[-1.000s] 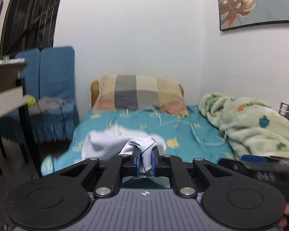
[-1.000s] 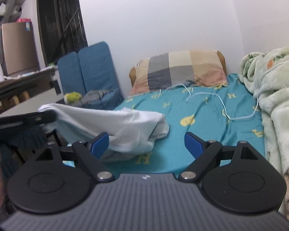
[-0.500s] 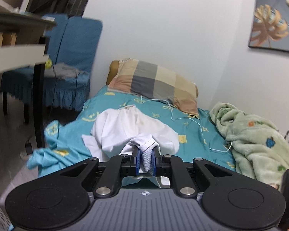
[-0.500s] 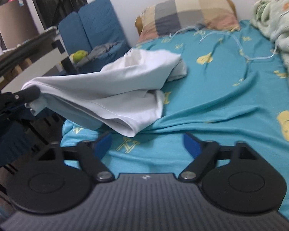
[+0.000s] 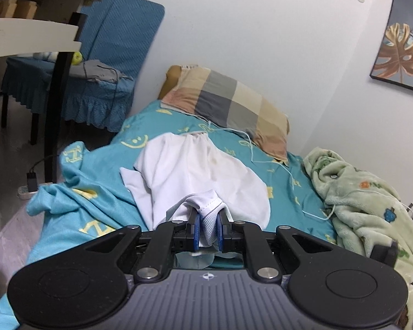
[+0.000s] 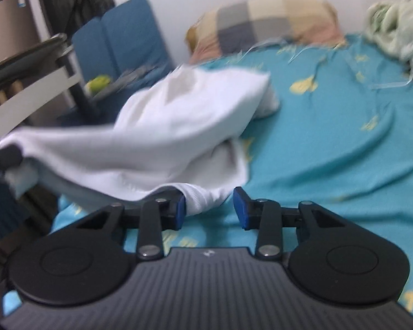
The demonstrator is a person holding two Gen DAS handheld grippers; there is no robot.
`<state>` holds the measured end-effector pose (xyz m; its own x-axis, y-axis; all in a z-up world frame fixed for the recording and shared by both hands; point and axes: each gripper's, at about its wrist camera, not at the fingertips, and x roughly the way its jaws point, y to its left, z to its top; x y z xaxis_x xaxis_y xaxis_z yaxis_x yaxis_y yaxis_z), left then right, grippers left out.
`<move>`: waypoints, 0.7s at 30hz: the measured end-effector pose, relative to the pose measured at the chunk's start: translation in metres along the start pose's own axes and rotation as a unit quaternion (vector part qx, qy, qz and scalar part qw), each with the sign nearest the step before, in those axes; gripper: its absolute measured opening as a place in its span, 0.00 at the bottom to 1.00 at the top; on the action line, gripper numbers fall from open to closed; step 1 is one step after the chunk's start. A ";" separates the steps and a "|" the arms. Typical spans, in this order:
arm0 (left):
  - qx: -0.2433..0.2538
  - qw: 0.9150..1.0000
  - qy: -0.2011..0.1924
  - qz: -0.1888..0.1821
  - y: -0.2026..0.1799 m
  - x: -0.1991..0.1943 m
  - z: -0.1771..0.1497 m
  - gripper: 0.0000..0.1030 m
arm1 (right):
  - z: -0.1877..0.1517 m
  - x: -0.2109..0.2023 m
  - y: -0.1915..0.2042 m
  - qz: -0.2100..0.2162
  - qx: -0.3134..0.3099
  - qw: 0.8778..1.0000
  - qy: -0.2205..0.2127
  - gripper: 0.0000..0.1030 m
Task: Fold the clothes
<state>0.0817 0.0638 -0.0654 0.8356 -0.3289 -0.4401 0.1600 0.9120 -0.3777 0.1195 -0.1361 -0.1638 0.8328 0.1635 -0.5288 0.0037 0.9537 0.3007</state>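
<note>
A white garment lies stretched over the teal bedsheet, one edge lifted off the bed. My left gripper is shut on a bunched hem of that garment. In the right wrist view the same white garment runs from the left gripper at the far left to my right gripper. The right jaws are closing with a corner of the cloth between them. It touches the left pad; the right pad stands clear of it.
A checked pillow lies at the head of the bed, with a white cable trailing from it. A green blanket is heaped on the right. Blue-covered chairs and a desk with a dark leg stand left of the bed.
Both grippers came down toward the bed. The right jaws narrowed from wide open and now have a corner of the white garment between them. The left gripper rolled and kept its grip.
</note>
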 end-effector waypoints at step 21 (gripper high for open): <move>0.166 0.982 0.073 -0.054 -0.072 -0.008 -0.048 0.59 | 0.069 -0.105 -0.061 -0.021 0.114 0.988 -0.105 0.07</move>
<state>0.0382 -0.0113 -0.0738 0.7235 -0.4379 -0.5336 0.4268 0.8913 -0.1528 0.0701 -0.2286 -0.0723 0.9254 0.0471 -0.3760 0.1446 0.8733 0.4653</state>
